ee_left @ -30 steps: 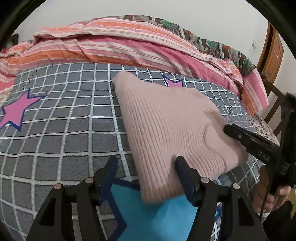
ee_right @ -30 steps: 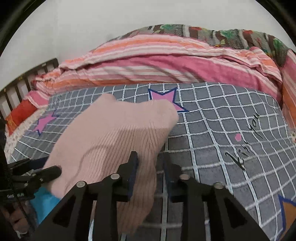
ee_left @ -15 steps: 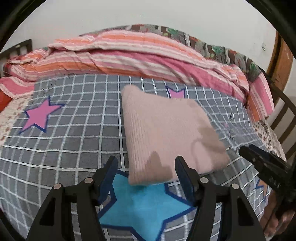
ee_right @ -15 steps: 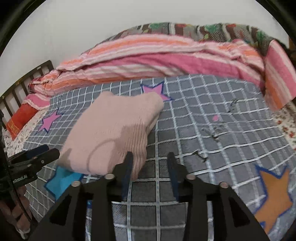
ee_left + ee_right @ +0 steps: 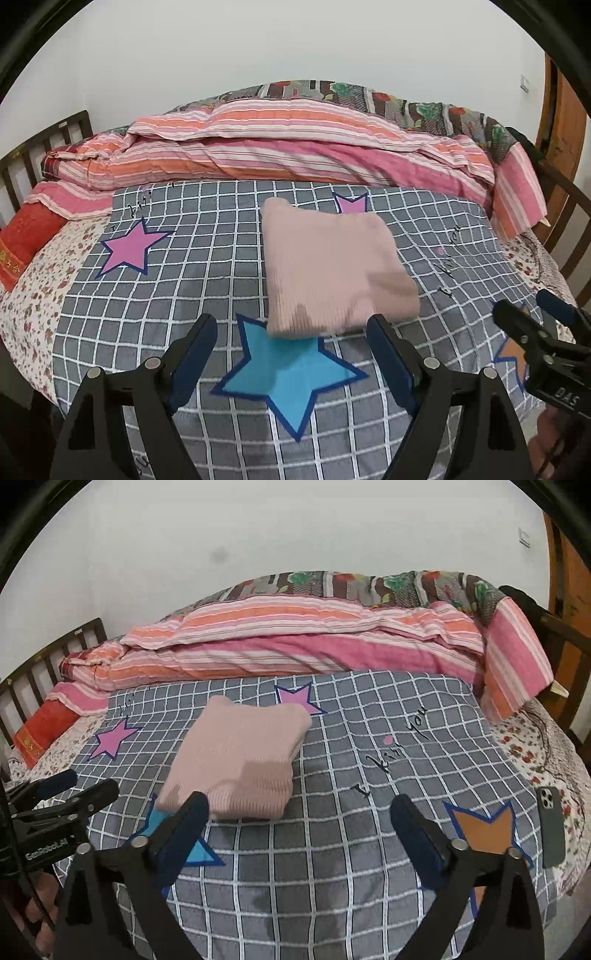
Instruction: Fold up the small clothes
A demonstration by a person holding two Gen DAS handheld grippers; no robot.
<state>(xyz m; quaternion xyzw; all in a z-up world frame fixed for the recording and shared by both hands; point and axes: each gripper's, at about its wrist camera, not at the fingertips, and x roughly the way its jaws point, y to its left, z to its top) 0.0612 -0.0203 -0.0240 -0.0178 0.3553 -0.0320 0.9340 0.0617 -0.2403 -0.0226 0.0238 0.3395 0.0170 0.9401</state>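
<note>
Folded pink knit top (image 5: 332, 266) lies on grey checked bed cover (image 5: 184, 280); left tongs (image 5: 291, 339) & right tongs (image 5: 299, 816) opening, nothing between; lift both straight off, don't snag fold.

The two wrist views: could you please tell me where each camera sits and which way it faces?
Left wrist: sits on the left gripper, facing forward and down over the bed at the sweater and blue star; its own opening fingers, nothing between them, and the right gripper at right show.
Right wrist: sits on the right gripper, facing the blanket, a phone at right; its own opening fingers, the left gripper and a hand show.
Shared: sweater, blanket, striped quilt, wall.
</note>
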